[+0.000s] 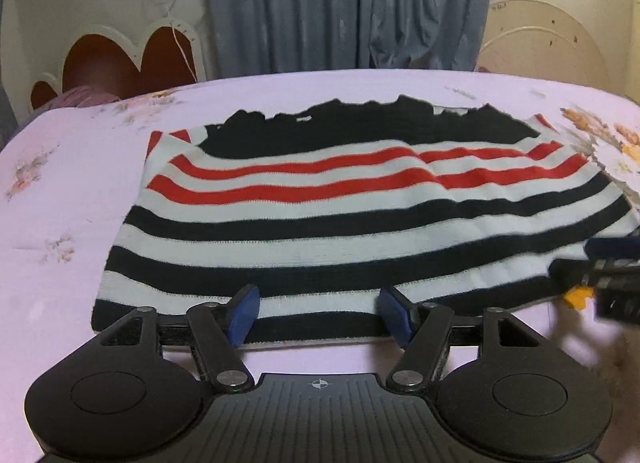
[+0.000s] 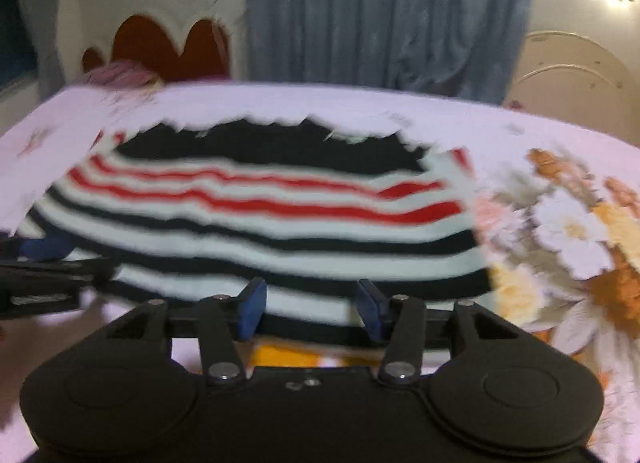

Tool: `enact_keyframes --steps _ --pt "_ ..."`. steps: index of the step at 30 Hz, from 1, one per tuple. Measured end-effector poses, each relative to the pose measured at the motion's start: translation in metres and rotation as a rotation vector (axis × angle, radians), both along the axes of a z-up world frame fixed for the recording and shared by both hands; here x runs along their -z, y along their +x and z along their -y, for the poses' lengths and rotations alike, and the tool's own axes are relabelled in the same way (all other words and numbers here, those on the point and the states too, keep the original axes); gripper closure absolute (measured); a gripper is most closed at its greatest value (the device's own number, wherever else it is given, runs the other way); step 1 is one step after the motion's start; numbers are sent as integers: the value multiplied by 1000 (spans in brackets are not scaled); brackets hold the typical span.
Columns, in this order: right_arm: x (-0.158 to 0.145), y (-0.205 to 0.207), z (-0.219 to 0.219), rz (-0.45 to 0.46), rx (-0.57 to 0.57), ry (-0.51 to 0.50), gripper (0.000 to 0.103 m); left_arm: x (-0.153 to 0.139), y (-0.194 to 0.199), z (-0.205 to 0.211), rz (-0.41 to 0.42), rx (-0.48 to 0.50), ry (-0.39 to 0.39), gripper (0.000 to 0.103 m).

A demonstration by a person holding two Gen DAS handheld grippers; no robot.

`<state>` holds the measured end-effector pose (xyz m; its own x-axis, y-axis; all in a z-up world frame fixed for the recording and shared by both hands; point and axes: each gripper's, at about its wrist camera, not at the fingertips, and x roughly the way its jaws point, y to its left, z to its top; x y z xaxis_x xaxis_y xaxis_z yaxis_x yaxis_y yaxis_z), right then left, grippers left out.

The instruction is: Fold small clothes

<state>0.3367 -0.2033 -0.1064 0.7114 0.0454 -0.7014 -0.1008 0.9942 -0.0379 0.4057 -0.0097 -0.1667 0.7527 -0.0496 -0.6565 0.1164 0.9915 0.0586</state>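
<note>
Two claws of mine sit at the near hem of the small knitted garment striped in black, white and red [image 1: 328, 199], which lies flat on the pale lilac bedsheet printed with flowers [image 1: 60, 191], its solid black band at the far edge. My left claw [image 1: 320, 313] has its blue pads spread wide, the hem lying between them and nothing gripped. My right claw [image 2: 312, 309] is likewise wide and holds nothing, poised at the hem nearer the garment's right corner; that view is blurred, so I cannot tell whether its pads touch the cloth.

I judge the step in hand to be taking the near hem for a fold toward the far edge. To do it well I would slide each lower pad under the edge, pinch all the layers there, and close both claws evenly. Lifting level should keep the stripes straight. One risk is catching the sheet along with the knit.
</note>
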Motion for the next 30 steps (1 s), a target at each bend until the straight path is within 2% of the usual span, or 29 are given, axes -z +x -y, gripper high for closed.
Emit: enact_keyframes --steps 2,5,7,9,14,17,18,21,24,26,27,29,30 --pt "0 -2 3 12 2 9 57 -2 1 -6 -11 -2 -27 34" --pt "-12 2 6 10 26 32 62 -4 0 -8 -10 9 -8 34" --pt "-19 -5 16 35 91 56 62 -3 1 -11 -10 10 -10 34" --pt "-9 -1 32 -9 158 32 63 -3 0 -13 -11 11 -9 34" --pt "-12 0 52 -22 147 51 63 -4 3 -18 -13 5 -4 31" --pt "-20 1 60 13 195 77 63 -16 5 -19 32 -12 21 31" --pt "-22 4 62 15 194 95 66 -20 11 -19 44 -8 22 31" --pt "-35 33 54 66 165 87 69 -27 41 -18 48 -12 22 31" --pt "-43 66 36 109 122 88 66 -31 73 -11 57 -19 34 30" --pt "-41 91 21 98 79 98 64 -30 94 -1 53 -5 55 20" --pt "-39 102 14 73 50 104 64 -27 101 6 46 11 68 7" --pt "-31 118 0 20 -36 111 63 -19 113 10 28 37 87 6" --pt "-25 124 -8 8 -85 86 58 -16 117 6 20 36 92 6"
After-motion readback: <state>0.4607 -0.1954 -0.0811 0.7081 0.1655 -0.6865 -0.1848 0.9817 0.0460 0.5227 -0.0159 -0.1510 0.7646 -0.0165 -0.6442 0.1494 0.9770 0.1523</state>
